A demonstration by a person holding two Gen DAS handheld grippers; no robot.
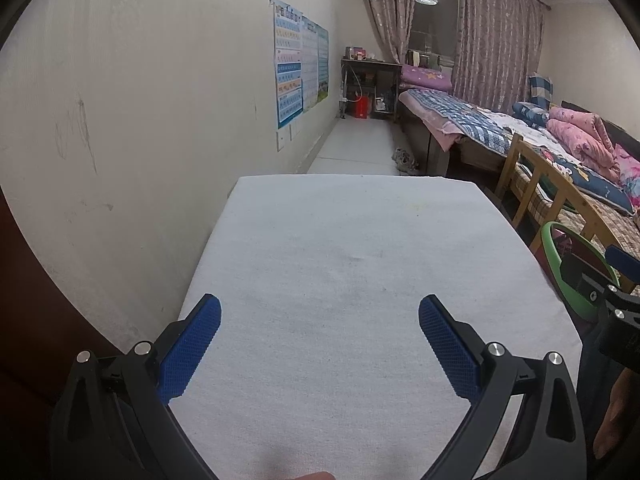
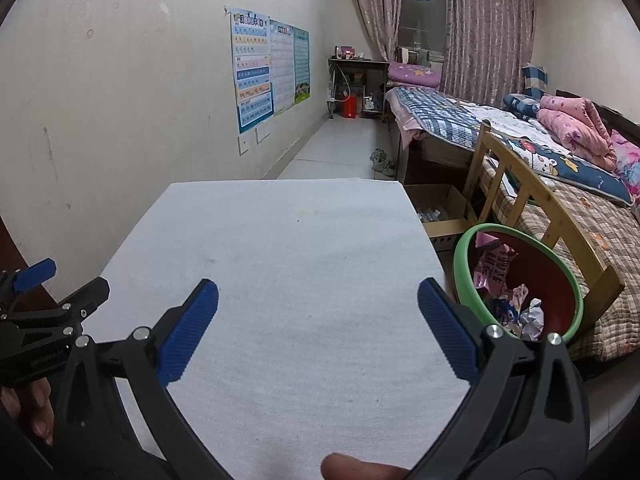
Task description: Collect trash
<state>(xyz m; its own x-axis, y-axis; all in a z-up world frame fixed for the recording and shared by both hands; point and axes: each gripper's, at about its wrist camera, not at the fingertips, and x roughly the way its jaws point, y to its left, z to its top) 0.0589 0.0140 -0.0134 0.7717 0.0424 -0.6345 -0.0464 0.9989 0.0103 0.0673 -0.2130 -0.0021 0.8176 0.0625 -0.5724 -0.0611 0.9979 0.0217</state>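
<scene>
A red bin with a green rim (image 2: 464, 248) stands off the right side of the white table (image 2: 280, 248). It holds crumpled paper and wrappers (image 2: 516, 304). Its green rim (image 1: 550, 248) also shows at the right edge of the left wrist view. My left gripper (image 1: 320, 312) is open and empty above the bare white table (image 1: 340, 248). My right gripper (image 2: 318, 300) is open and empty over the table's near part, with the bin just right of its right finger. No loose trash shows on the tabletop.
A wall with posters (image 2: 264, 72) runs along the left. A wooden bed frame (image 2: 520, 184) with bedding stands right of the bin. An open cardboard box (image 2: 440, 208) sits on the floor behind the table. A desk (image 2: 356, 80) stands at the far end.
</scene>
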